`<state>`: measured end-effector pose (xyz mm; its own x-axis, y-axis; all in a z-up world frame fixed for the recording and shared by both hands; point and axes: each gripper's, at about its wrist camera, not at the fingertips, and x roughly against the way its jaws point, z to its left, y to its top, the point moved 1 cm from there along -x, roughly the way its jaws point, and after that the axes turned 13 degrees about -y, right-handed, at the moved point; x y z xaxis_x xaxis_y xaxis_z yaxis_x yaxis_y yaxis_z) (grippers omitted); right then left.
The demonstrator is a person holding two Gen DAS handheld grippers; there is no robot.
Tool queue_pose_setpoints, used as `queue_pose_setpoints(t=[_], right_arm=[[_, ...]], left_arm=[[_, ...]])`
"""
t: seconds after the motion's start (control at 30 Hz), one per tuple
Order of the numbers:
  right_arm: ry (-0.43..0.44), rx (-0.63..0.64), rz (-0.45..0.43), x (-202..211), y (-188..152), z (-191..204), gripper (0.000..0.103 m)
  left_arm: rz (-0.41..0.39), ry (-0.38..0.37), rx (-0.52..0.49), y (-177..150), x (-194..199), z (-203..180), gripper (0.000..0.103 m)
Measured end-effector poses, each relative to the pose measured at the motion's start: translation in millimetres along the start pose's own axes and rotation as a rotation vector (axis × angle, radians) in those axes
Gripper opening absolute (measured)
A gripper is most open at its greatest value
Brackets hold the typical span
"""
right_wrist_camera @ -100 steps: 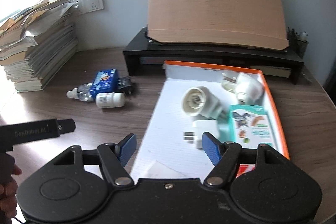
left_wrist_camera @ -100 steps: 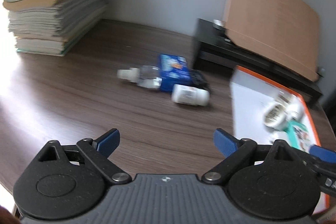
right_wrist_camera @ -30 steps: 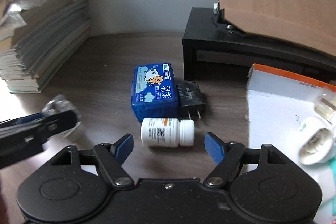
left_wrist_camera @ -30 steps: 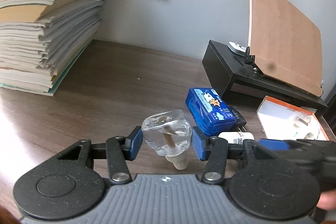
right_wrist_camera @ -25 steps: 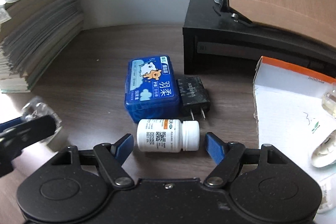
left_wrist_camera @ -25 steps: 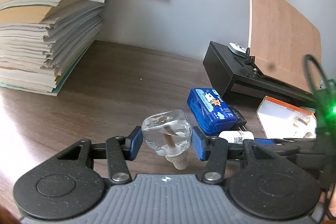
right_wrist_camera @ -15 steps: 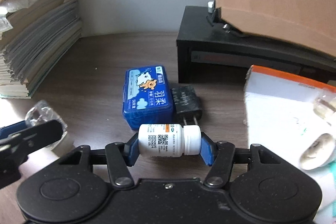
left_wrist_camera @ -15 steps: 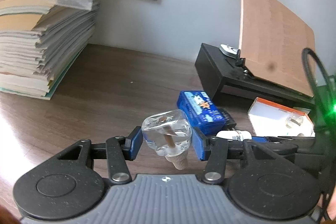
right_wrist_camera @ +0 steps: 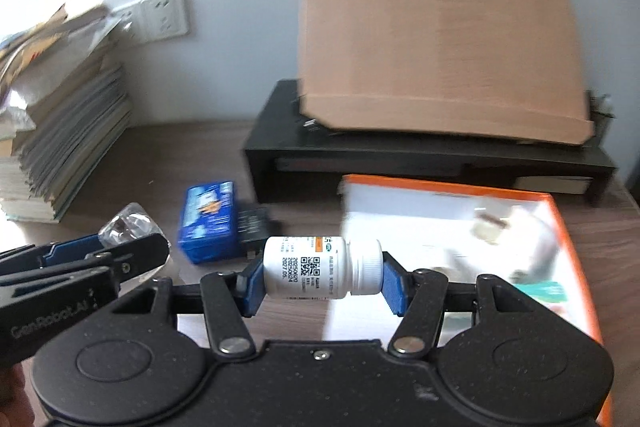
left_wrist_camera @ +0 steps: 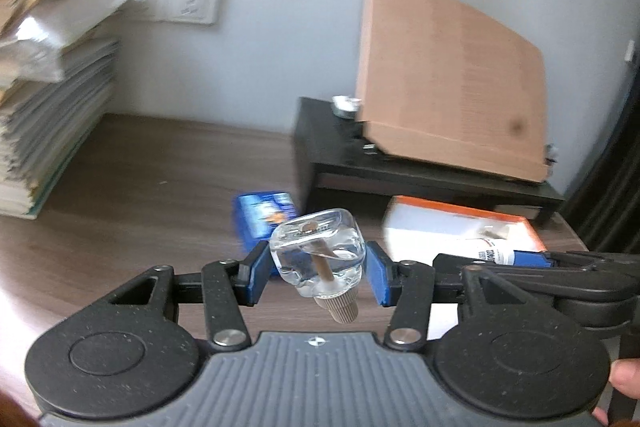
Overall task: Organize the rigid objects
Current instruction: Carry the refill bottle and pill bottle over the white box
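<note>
My left gripper (left_wrist_camera: 316, 269) is shut on a clear plastic bottle (left_wrist_camera: 318, 253) with a beige ribbed cap pointing toward the camera, held above the brown table. My right gripper (right_wrist_camera: 322, 273) is shut on a white pill bottle (right_wrist_camera: 320, 267) lying sideways between the blue pads, lifted off the table. In the right wrist view the left gripper (right_wrist_camera: 100, 255) shows at the left with the clear bottle (right_wrist_camera: 128, 223). The right gripper (left_wrist_camera: 520, 259) shows at the right of the left wrist view. A blue box (right_wrist_camera: 210, 221) and a black plug adapter (right_wrist_camera: 254, 225) lie on the table.
An orange-rimmed white tray (right_wrist_camera: 560, 219) with several small items sits at the right. Behind it stands a black monitor riser (right_wrist_camera: 420, 155) with a leaning brown board (right_wrist_camera: 436, 39). A tall stack of books (right_wrist_camera: 64, 131) fills the left by the wall sockets (right_wrist_camera: 160, 15).
My right gripper closed on the white pill bottle and lifted it off the table. Both grippers rose and shifted right toward the tray, the left still carrying the clear bottle.
</note>
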<state>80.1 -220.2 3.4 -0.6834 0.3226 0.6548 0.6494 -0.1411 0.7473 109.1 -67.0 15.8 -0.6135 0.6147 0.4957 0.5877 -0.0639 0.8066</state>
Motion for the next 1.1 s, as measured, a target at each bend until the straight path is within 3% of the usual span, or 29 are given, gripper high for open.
queue_pose_setpoints(t=[0.5,0.73,1.1], right_arm=[[-0.126,-0.142,-0.049,27,-4,-139,0.069],[-0.129,-0.159,-0.053,24,0,-163,0.069],[-0.104,-0.143,-0.053,8,10,-170,0.069]], left_arm=[[0.034,-0.125,-0.089,10,-51,-107,0.051],[0.044,-0.122,-0.128,17,-70,-130,0.051],[0.065,-0.075,-0.147,24,-89,-145,0.051]])
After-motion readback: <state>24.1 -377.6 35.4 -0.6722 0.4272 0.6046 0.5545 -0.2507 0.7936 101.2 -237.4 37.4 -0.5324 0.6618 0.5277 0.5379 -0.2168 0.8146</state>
